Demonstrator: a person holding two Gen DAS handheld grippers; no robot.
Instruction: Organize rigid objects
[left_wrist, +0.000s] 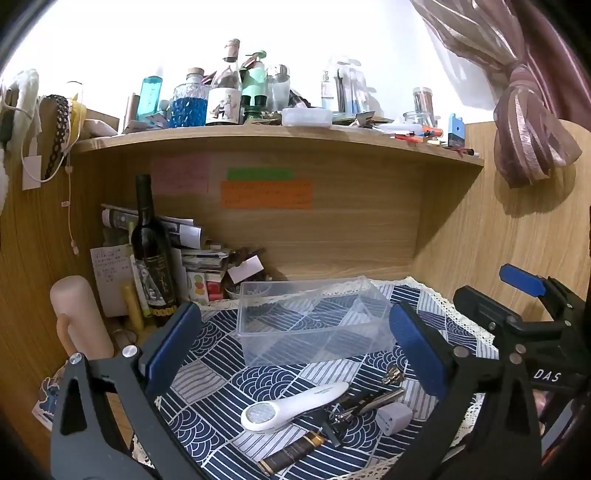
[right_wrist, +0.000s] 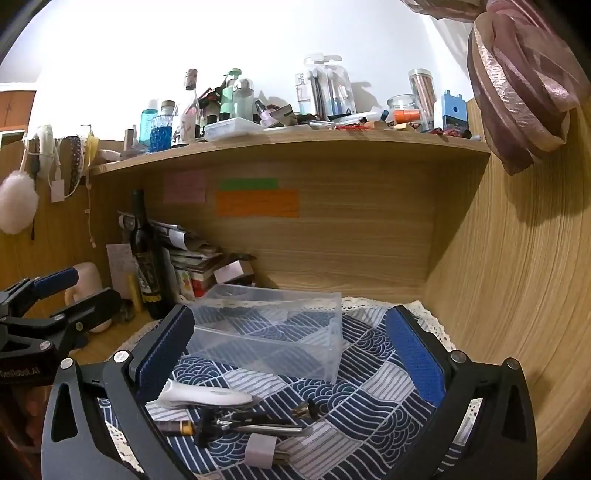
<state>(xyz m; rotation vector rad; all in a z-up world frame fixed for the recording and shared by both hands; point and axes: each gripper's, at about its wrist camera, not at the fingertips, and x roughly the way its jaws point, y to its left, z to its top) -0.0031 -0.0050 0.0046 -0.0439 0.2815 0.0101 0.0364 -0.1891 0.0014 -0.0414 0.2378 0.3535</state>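
Clutter (left_wrist: 317, 417) below left tool (left_wrist: 295, 354), box (left_wrist: 314, 321) beyond.

1. A box (left_wrist: 314, 321) sits in the middle of a cloth (left_wrist: 207, 417) on the bench.
2. Small things lie on the cloth at 6 o'clock from the box: a lamp (left_wrist: 291, 406), a plug (left_wrist: 393, 419), tweezers (left_wrist: 373, 402) and a tube (left_wrist: 291, 452).
3. The plug is at 3 o'clock from the lamp; the tube is at 6 o'clock.
4. A bottle (left_wrist: 149, 254) stands at 9 o'clock from the box.
5. A shelf (left_wrist: 277, 138) runs above, at 12 o'clock.
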